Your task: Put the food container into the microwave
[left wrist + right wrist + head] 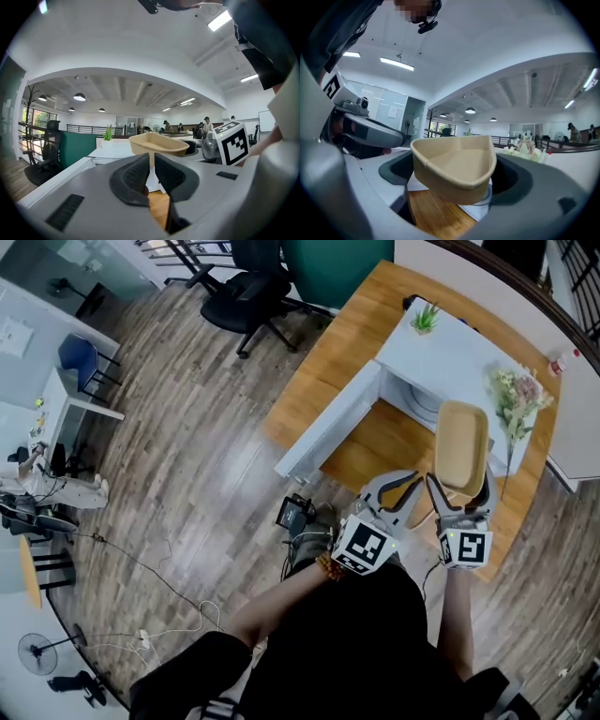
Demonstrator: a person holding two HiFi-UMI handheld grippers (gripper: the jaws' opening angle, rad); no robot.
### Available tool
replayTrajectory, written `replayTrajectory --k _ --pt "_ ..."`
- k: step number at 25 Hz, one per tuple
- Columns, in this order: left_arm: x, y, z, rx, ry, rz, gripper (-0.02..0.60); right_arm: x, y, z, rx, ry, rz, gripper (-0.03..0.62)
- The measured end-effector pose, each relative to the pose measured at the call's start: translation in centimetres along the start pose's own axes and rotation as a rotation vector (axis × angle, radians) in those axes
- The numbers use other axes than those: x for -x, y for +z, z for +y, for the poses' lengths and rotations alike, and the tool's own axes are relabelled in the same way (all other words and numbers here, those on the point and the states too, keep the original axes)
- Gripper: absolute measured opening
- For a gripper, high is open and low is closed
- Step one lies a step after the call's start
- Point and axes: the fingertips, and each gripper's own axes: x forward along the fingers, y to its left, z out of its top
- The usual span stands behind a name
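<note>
Food container (462,446), tan and oblong, sits open side up in the right gripper (461,491), whose jaws stand wide and clamp its near end from both sides. Its long axis runs away from the person, far end toward the white microwave (450,357) on the wooden table (319,362), whose door (328,423) is swung open. The container is held above the tabletop at the microwave's open front. The left gripper (398,491) hangs just beside, jaws drawn almost together on nothing. Both forearms reach forward, grippers roughly level.
</note>
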Motion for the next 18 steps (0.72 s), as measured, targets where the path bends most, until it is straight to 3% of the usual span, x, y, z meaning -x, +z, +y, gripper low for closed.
replayTrajectory --k 8,12,18 --pt "0.8 -2.0 2.6 -0.019 0.099 0.036 0.051 -1.1 -1.0 2.2 0.021 0.108 -0.019 0.514" --pt "1.0 -2.2 4.1 -0.022 0.141 0.039 0.051 -1.8 0.0 2.5 0.021 0.104 -0.092 0.514" --pt "-0.3 -1.9 3.1 -0.029 0.110 0.013 0.051 -2.0 -3.0 3.1 0.033 0.105 -0.036 0.514"
